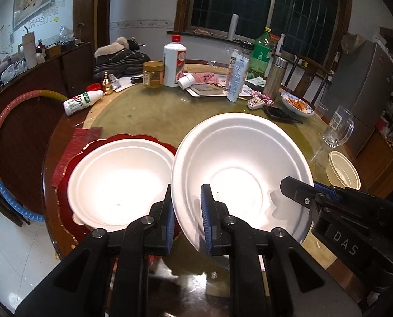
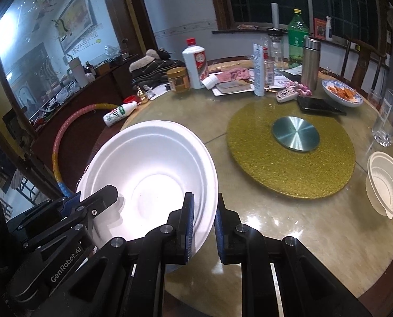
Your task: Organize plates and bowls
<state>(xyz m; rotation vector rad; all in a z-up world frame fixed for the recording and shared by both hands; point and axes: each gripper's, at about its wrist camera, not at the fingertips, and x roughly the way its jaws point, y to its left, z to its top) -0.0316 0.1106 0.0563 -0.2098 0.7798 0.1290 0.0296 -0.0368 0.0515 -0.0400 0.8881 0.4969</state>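
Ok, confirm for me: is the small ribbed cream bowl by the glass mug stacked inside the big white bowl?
No, the cream bowl sits alone on the table, well apart from the white bowl.

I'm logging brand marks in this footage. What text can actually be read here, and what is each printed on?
"DAS": on the body of the right hand-held gripper, seen from the left wrist.
"GenRobot.AI": on the body of the left hand-held gripper, seen from the right wrist.
Too small or blurred to read: the labels on the white liquor bottle, the green bottle, the fallen white bottle, the tube and the honey jar.
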